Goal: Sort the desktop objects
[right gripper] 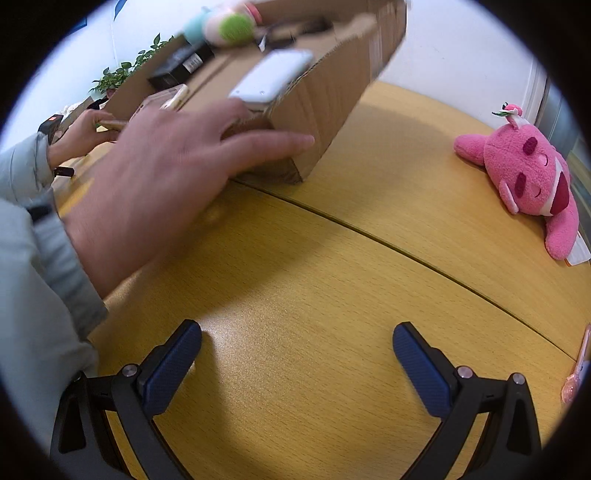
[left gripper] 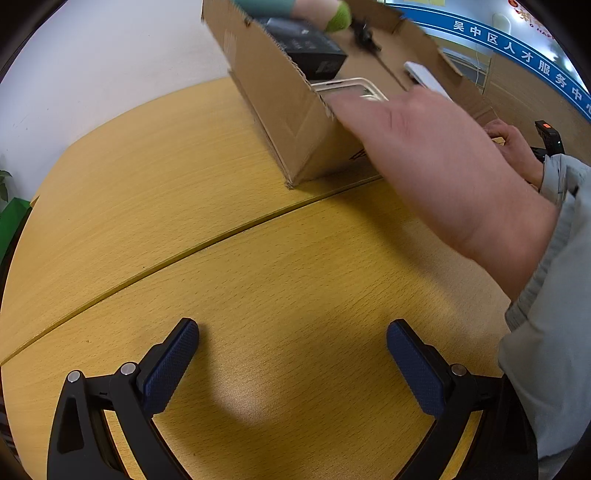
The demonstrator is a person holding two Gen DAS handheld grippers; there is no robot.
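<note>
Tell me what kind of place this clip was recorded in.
Probably an office or public service centre: a curved wood-grain desk, a blue wall banner with Chinese lettering, and a potted plant behind the cardboard box.

Bright even light, fisheye edges dark, hand (left gripper: 436, 158) and box (right gripper: 325, 92) motion-blurred.

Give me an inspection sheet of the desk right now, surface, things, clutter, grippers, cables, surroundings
Surface: yellow wooden table, seam across it.
Job's things: tilted cardboard box holding a black box, white device, green-tipped toy; pink plush lying on the table.
Clutter: pink object at the table edge.
Grippers: left hand-held gripper open, empty; right hand-held gripper open, empty.
Cables: nothing seen.
Surroundings: bare hand at the box; plant; white wall.
</note>
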